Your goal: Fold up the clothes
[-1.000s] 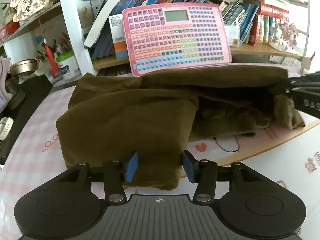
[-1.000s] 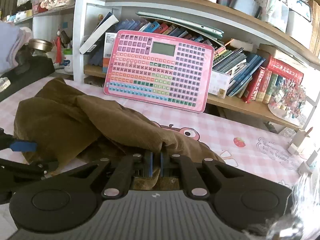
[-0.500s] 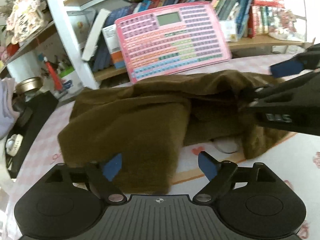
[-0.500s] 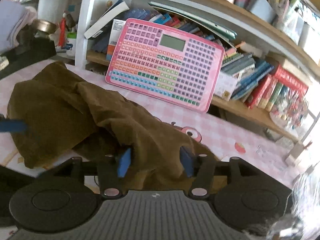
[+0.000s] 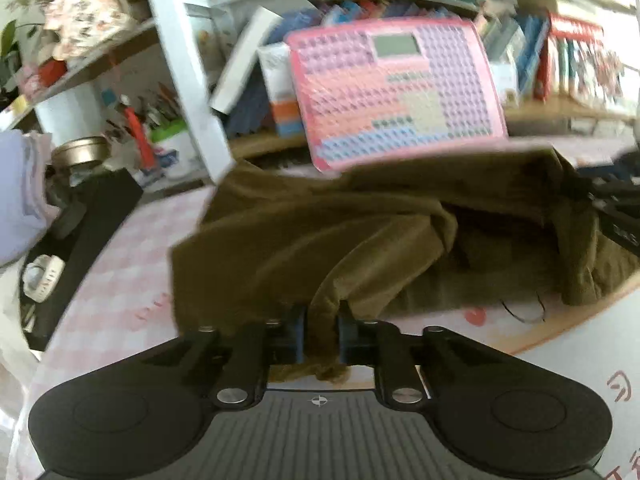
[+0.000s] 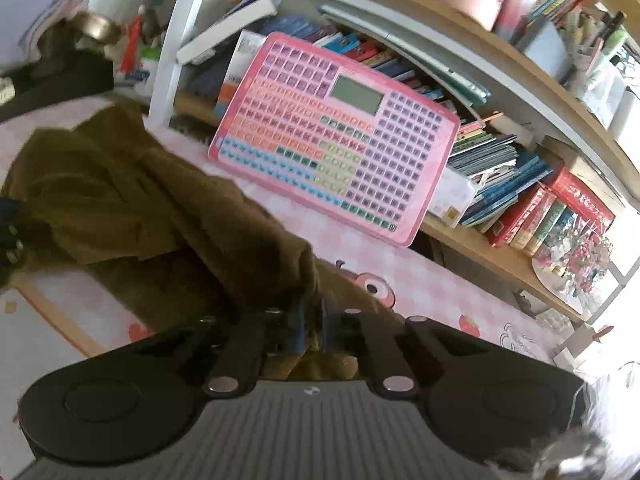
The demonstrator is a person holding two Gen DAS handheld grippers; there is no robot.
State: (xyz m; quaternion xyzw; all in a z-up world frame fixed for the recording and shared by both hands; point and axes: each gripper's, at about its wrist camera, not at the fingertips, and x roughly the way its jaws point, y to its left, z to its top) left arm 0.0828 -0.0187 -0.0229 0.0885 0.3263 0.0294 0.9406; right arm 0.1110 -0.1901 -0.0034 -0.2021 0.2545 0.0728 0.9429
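Closing on the brown garment [image 5: 320,240], both grippers' fingers [image 5: 298,334] pinch cloth.

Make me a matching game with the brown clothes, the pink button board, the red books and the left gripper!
Things:
1. brown garment
2. pink keyboard toy
3. red books
4. left gripper

Places or states:
A. closing on a fold of cloth
B. leaning against the bookshelf
C. lying crumpled on the pink checked table
D. standing on the lower shelf

Pairs: 1-C, 2-B, 3-D, 4-A
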